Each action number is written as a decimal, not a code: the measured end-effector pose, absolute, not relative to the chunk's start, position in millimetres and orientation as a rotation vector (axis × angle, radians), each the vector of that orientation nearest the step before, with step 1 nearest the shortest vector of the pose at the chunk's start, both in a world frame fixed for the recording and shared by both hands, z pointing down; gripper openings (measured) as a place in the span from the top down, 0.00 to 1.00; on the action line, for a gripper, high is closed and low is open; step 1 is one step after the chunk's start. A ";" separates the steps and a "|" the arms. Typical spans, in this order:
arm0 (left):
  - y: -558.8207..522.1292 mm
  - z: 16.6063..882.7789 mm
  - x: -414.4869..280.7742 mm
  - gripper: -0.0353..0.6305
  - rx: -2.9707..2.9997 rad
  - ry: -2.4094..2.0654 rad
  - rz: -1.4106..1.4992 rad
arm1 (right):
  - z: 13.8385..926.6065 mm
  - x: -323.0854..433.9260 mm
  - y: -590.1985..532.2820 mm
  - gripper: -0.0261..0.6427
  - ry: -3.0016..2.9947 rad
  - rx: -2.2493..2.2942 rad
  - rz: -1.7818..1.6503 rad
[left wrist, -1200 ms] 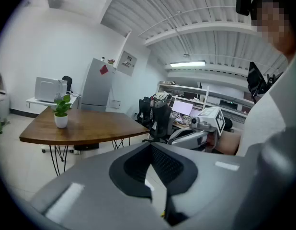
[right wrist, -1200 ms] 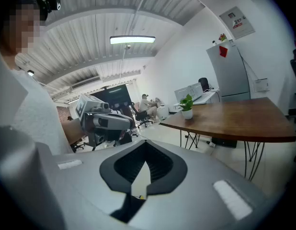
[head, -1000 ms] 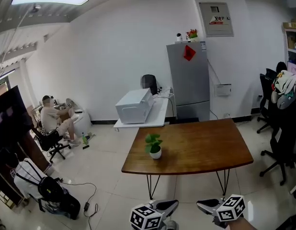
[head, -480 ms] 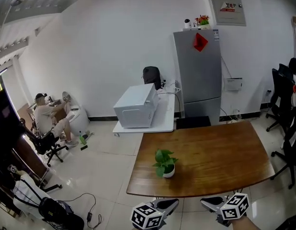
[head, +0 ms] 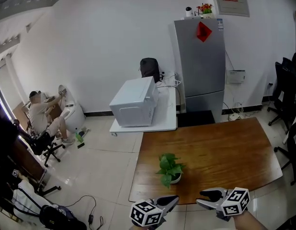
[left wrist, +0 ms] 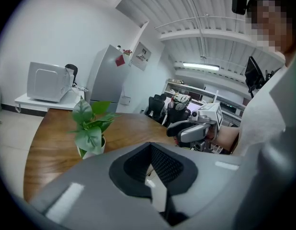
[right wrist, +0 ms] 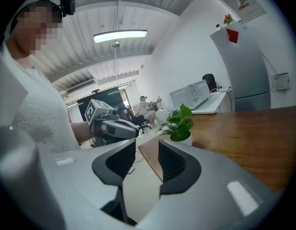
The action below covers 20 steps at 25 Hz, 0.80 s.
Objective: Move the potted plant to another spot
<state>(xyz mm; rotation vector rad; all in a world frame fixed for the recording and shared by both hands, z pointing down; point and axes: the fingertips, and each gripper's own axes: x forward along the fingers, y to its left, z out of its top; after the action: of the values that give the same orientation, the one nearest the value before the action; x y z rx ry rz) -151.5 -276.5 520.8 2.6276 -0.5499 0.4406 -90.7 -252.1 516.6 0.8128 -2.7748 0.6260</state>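
The plant (head: 169, 169) stands on the table (head: 224, 147) near its front-left corner, at 12 o'clock from the left gripper (head: 173, 199) and 10 o'clock from the right gripper (head: 201, 199). Both hang short of the table edge, apart from the pot. The left jaws are clenched on nothing. The right jaws have just been opening, with a narrow gap and nothing between them. This looks like the approach: spread the right jaws wider than the pot, come in low, and centre the pot below the leaves before closing
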 end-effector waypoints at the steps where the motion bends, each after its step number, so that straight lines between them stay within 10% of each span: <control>1: -278.7 521.3 -150.0 0.96 2.626 -0.550 0.443 | 518.4 -90.5 -255.0 0.75 -2.772 0.807 0.630; 20: -290.9 537.9 -221.7 0.96 2.456 -0.887 0.405 | 656.6 -124.0 -396.4 0.07 -2.481 0.808 0.392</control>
<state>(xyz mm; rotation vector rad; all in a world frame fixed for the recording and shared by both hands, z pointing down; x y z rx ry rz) -221.7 -290.9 537.9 2.4561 -0.8868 0.4047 -124.0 -396.4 656.6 0.8080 -2.4810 0.3915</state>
